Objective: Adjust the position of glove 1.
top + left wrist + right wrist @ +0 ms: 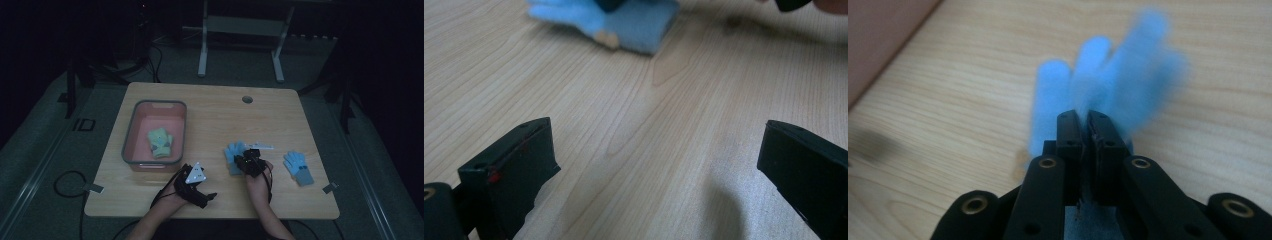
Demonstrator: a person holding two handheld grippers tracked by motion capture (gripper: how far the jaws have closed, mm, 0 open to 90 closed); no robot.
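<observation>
A light wooden table (210, 112) with rounded corners and 1 round cable hole (247, 99) is standing on grey carpet (45, 145). Behind it, a pale metal frame (240, 40) on 2 legs is fading into a very dark, dimly lit room.

A pink bin (150, 107) with a grey rim sits on the left of the wooden table (215, 117), a yellow-green glove (160, 142) inside it. Another blue glove (298, 168) lies near the right edge, and a small white piece (261, 146) rests mid-table.

Three gloves: two blue gloves (234, 156) (298, 168) on one table (210, 107), one yellow-green glove (160, 142) in one pink bin (131, 131).
</observation>
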